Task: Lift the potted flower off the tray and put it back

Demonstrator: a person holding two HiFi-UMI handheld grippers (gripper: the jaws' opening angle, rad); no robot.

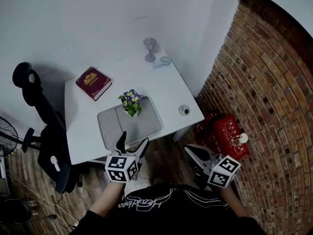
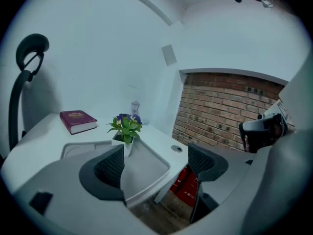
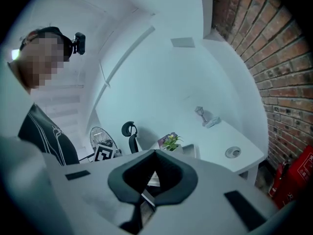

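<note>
The potted flower (image 1: 131, 103), purple blooms in a small white pot, stands at the far edge of the grey tray (image 1: 146, 126) on the white table. My left gripper (image 1: 132, 143) hangs just off the table's near edge, in front of the tray, jaws wide open with nothing between them. In the left gripper view the flower (image 2: 126, 127) stands upright ahead on the tray (image 2: 146, 166), well beyond the gripper (image 2: 156, 165). My right gripper (image 1: 191, 152) is off the table to the right, over the floor, shut and empty. From the right gripper (image 3: 155, 153) the flower (image 3: 171, 141) shows far off.
A red book (image 1: 93, 82) lies left of the tray, and a glass goblet (image 1: 149, 49) stands at the far corner. A cable hole (image 1: 184, 110) is near the table's right edge. An office chair (image 1: 44, 131) stands at left, a red case (image 1: 222, 133) by the brick wall.
</note>
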